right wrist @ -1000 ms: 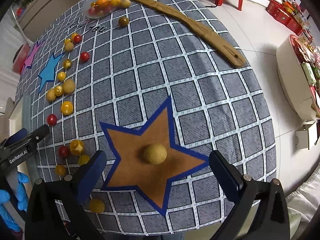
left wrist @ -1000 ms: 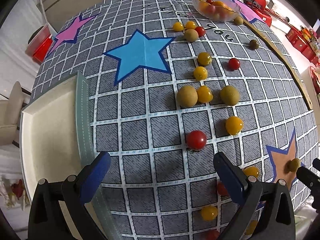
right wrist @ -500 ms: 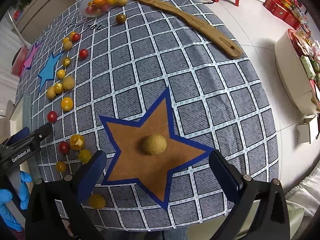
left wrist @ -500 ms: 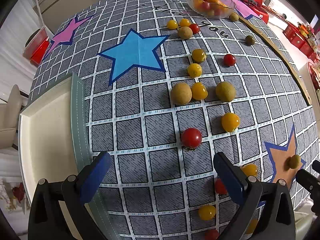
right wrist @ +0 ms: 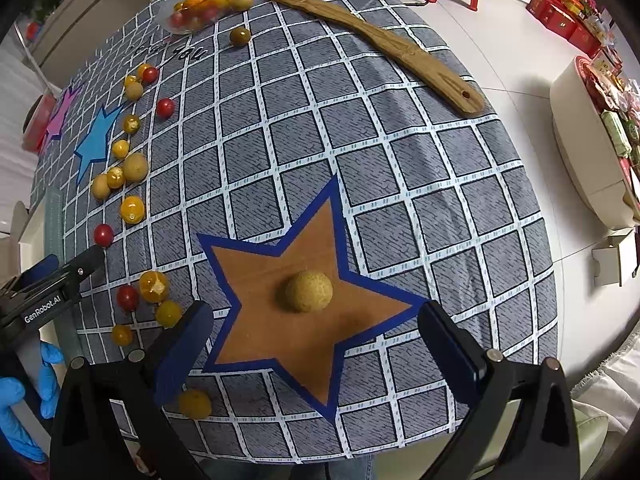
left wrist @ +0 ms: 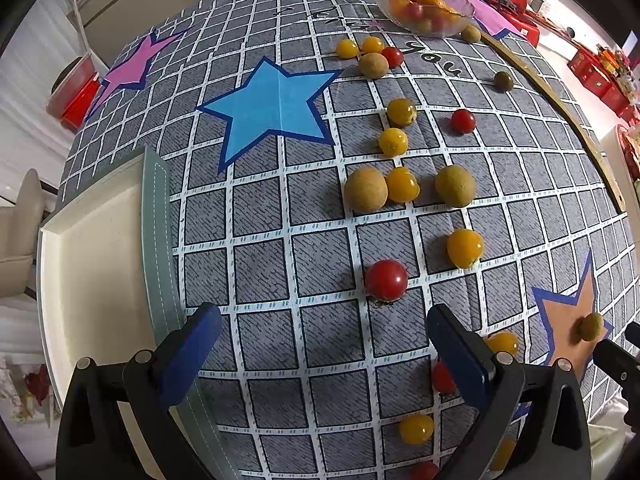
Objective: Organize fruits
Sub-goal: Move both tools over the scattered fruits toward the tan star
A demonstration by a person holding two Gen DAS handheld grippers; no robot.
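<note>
Both grippers hover with fingers spread wide, holding nothing. The right gripper [right wrist: 316, 344] faces a tan round fruit [right wrist: 309, 291] resting on the brown star [right wrist: 280, 320]; the left gripper [left wrist: 324, 344] faces a red tomato [left wrist: 386, 281]. More fruits lie scattered toward the glass bowl [left wrist: 460, 26]. Risk: round fruit may roll off the nearby table edge if a finger nudges it off-center.

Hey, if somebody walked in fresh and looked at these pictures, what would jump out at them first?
Probably the round tan fruit sitting alone on the big orange star of the grey checked tablecloth, right ahead of the open right gripper. Next, the loose trail of red and yellow cherry tomatoes and tan fruits, like the red tomato just ahead of the open left gripper, leading up to the clear glass bowl of fruit at the far edge.
</note>
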